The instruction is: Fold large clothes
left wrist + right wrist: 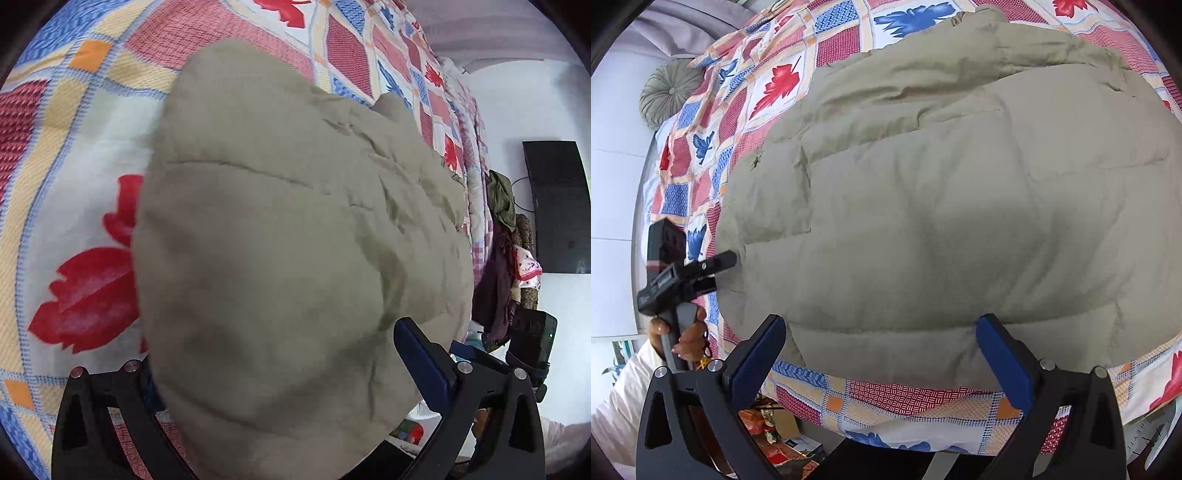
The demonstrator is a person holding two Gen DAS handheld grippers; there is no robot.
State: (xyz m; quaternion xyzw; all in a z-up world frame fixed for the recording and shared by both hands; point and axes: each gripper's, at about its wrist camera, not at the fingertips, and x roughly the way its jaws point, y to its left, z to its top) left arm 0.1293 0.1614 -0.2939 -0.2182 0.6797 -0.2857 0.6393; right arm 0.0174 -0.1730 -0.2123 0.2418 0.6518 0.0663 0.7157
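Left wrist view: my left gripper (288, 373) is spreading its jaws wide around a puffed fold of the khaki quilted jacket (295, 221), which is lying on the patchwork bedspread (66, 155). Right wrist view: my right gripper (882, 354) is hovering wide open over the jacket's near hem, and my left gripper (720, 267) is reaching the jacket's left edge.

Soft, even daylight fills both views, bright without harsh glare. The white wall (524, 110) right of the left claw (280, 354) washes out pale. A faint shadow dims the padded jacket (942, 221) just ahead of the right claw (879, 354). Fisheye bending curves the quilt (746, 122) toward dark round corners. The left view is smeared with blur, close fabric softest.
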